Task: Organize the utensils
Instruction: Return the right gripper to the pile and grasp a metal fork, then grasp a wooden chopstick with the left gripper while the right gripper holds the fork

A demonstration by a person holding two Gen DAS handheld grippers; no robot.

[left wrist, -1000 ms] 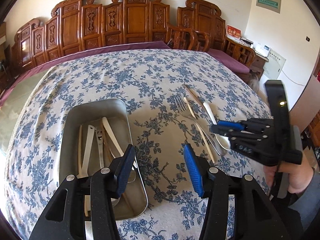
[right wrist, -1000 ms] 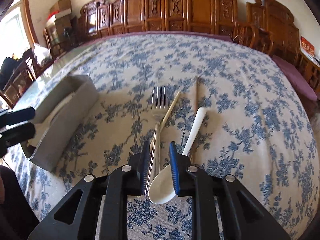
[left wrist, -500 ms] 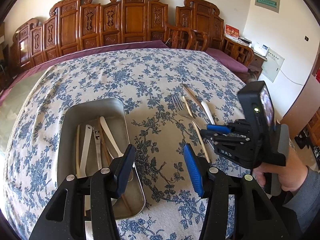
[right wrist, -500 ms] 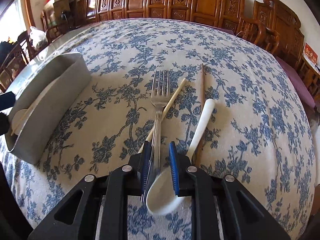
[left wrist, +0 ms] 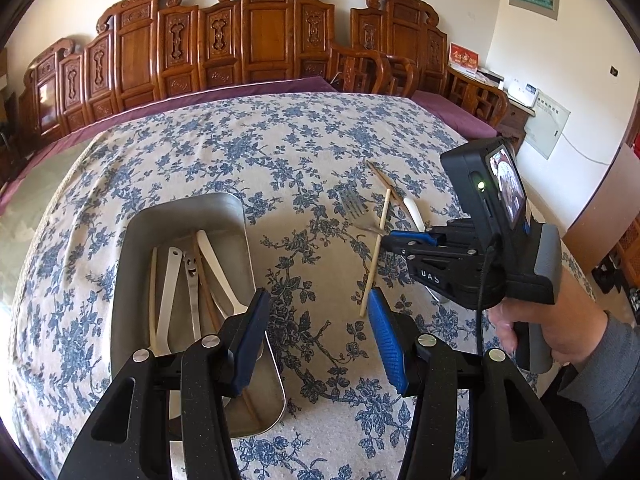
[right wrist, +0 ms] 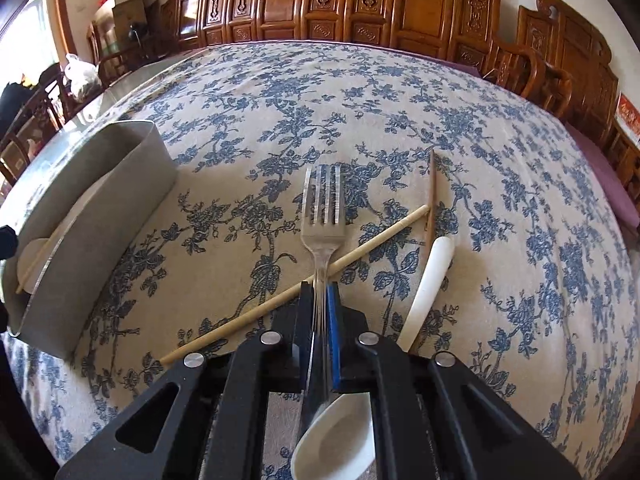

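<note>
Right tongs (right wrist: pixel 320 308) clamped on the handle of the metal fork (right wrist: pixel 323 204), whose tines project straight ahead of the tips; whether the fork has left the cloth cannot be told. Left tongs (left wrist: pixel 316 340) wide apart and holding nothing, poised over the near end of the steel tray (left wrist: pixel 132 248).

A pale chopstick (right wrist: pixel 296 284) runs slantwise under the fork's neck, just ahead of the right tips — one end out to their left, the other far to the right, touching a darker chopstick (right wrist: pixel 431 196). The white spoon (right wrist: pixel 428 284) lies just right of the right tongs, its bowl beneath their body. The tray, already holding several utensils, sits to the left of the right tongs.

Step in hand, as judged: carrying the fork to the tray. To do it well, raise the fork straight up before any sideways travel, so the neck does not drag the pale chopstick along. The grip looks narrow and sits toward the handle end, so the tines may droop or swing — keep the pinch firm, move level, and lower the fork lengthwise among the utensils before parting the tongs.
</note>
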